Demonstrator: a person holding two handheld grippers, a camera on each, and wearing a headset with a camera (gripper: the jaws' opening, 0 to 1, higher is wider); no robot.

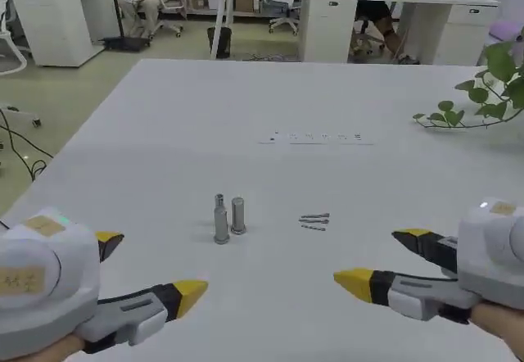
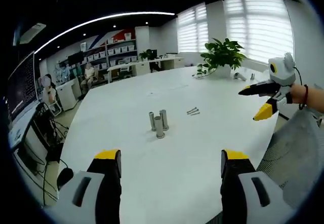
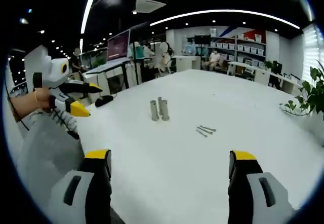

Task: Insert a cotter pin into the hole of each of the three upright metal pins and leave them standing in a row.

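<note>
Centrally on the bench (image 1: 246, 116), metal pins (image 1: 237, 214) upright in a tight cluster, cotter pins (image 1: 314, 221) flat just to their right. Nearer the person, flanking them and well apart: left hand-held gripper (image 1: 151, 265), right hand-held gripper (image 1: 381, 257), each spread wide, holding nothing.

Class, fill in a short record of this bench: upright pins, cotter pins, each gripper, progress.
Upright pins: three grey cylindrical metal pins, standing clustered, not in a row
Cotter pins: three metal cotter pins, lying loose on the white table, apart from the cluster
Left gripper: fingers open, empty
Right gripper: fingers open, empty
Progress: no cotter pin inserted yet
</note>
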